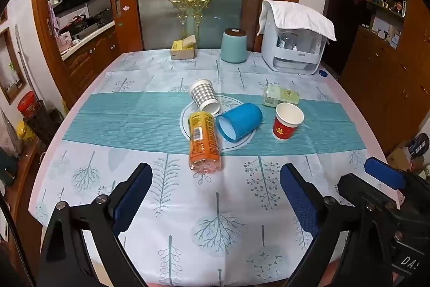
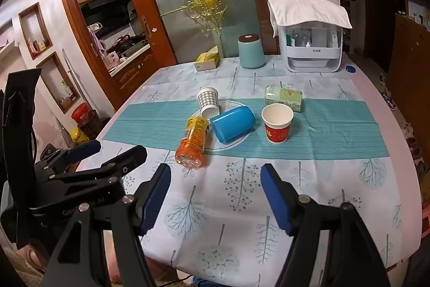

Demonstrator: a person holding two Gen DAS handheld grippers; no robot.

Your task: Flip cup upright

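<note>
A blue plastic cup (image 1: 239, 123) (image 2: 232, 124) lies on its side mid-table, mouth toward the near left. A checked paper cup (image 1: 204, 96) (image 2: 208, 101) lies on its side just behind it. A red paper cup (image 1: 287, 121) (image 2: 277, 123) stands upright to the right. My left gripper (image 1: 216, 174) is open and empty over the near table, well short of the cups. My right gripper (image 2: 216, 176) is open and empty, also near the front edge; it shows at the right of the left wrist view (image 1: 381, 179).
An orange bottle (image 1: 203, 141) (image 2: 193, 139) lies on its side left of the blue cup. A green tissue pack (image 1: 282, 95), teal canister (image 1: 233, 46), yellow tissue box (image 1: 182, 49) and white covered appliance (image 1: 294, 45) stand farther back. The table edge (image 1: 376, 152) curves at right.
</note>
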